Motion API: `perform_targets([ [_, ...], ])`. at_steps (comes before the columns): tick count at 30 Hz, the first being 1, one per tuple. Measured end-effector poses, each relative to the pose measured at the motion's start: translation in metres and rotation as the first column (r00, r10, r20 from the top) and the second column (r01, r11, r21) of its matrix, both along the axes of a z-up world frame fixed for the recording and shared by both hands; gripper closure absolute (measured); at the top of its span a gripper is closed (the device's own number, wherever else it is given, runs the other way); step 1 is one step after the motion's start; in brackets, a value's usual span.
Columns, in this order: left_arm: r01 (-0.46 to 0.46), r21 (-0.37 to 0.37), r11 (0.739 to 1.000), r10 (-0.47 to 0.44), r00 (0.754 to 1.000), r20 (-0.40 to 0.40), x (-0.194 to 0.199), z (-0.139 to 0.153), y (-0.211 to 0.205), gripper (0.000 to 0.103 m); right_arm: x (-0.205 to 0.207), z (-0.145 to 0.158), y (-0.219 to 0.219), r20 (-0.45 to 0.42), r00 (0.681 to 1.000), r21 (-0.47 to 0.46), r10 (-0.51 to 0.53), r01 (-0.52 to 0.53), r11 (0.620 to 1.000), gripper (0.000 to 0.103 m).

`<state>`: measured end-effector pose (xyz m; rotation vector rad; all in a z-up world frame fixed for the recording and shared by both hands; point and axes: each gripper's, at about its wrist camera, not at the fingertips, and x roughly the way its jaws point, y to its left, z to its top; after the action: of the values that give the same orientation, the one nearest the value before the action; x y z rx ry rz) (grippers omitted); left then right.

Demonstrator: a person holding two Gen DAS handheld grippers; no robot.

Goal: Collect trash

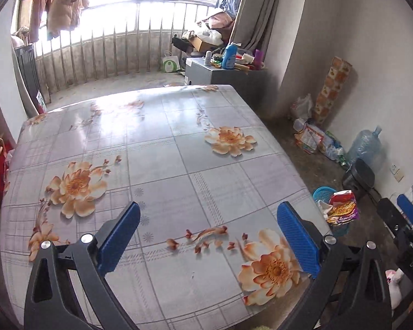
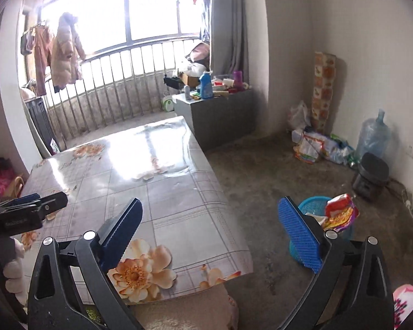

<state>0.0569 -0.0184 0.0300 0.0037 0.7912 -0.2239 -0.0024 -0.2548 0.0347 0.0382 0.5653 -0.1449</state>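
A small blue basket [image 2: 312, 206] stands on the floor right of the table, with a red and yellow snack wrapper [image 2: 340, 213] and white paper sticking out of it. It also shows in the left wrist view [image 1: 322, 193], with the wrapper [image 1: 342, 206]. My left gripper [image 1: 209, 238] is open and empty over the table's near part. My right gripper [image 2: 210, 240] is open and empty, above the table's right edge, its right finger in front of the basket. The right gripper also shows at the right edge of the left wrist view [image 1: 407, 214].
The table [image 1: 162, 148] has a glossy flowered cloth. A pile of bags and wrappers [image 2: 319, 145], a large water bottle [image 2: 373, 134] and a black appliance [image 2: 371, 176] stand along the right wall. A grey cabinet [image 2: 220, 110] with bottles stands behind the table.
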Motion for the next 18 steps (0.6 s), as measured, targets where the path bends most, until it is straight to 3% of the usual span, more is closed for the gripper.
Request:
perform_targets([
  [4,-0.025,0.081,0.996,0.022,0.999,0.045,-0.008,0.007,0.002,0.006,-0.001,0.001,0.02,0.008,0.999,-0.108,0.034,-0.033,0.994,0.008],
  [9,-0.079,0.047,0.996,0.079,0.997,0.011,-0.015,0.002,0.004,0.006,-0.012,-0.001,0.032,0.034,0.998,-0.201,0.059,-0.051,0.978,0.008],
  [15,-0.107,0.104,0.989,0.121,0.983,-0.141,-0.024,-0.032,0.002,0.006,-0.003,-0.044,0.019,-0.197,0.98,-0.208,-0.002,-0.04,0.977,0.008],
  [18,-0.111,0.141,0.984,0.133,0.978,-0.159,-0.024,-0.037,0.0,0.006,0.001,-0.059,0.007,-0.26,0.964,-0.201,-0.057,0.004,0.98,0.008],
])
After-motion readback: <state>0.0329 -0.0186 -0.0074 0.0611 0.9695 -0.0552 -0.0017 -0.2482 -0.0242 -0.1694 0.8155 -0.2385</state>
